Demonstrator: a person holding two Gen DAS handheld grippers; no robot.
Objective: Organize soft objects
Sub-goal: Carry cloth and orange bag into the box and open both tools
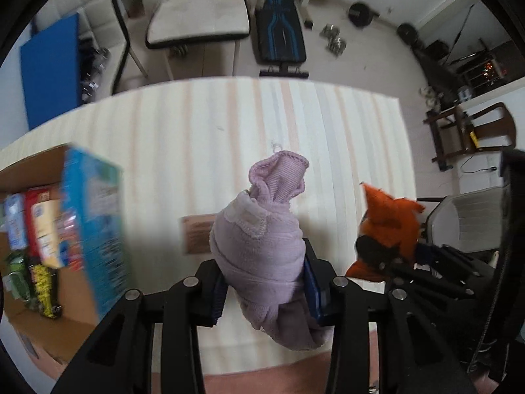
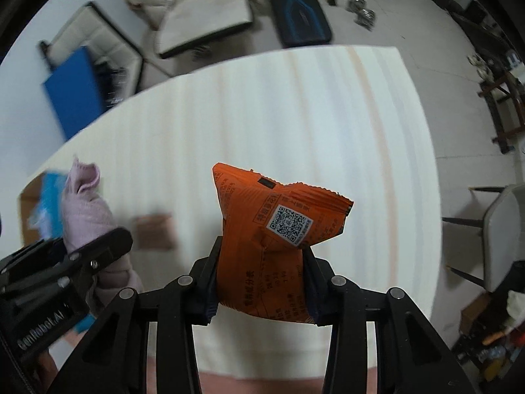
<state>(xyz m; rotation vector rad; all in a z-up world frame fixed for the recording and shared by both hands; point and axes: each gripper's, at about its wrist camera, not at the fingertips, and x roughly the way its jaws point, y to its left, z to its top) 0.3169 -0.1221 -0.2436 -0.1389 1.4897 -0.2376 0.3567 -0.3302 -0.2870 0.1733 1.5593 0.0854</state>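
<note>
Left wrist view: left gripper (image 1: 264, 290) clamped tight on lilac rolled cloth (image 1: 262, 246), held above striped desk (image 1: 229, 124), beside cardboard box (image 1: 49, 295) of packets. Right wrist view: right gripper (image 2: 262, 290) pinched on orange snack packet (image 2: 272, 229), likewise clear of desk.

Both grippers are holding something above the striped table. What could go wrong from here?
1. The left gripper pinches the rolled lilac cloth low on the bundle; its loose top could unroll or sag free.
2. The right gripper squeezes the puffy orange packet near its bottom; it might slip or burst.
3. The grippers sit close together, so they may collide beside the cardboard box.
</note>
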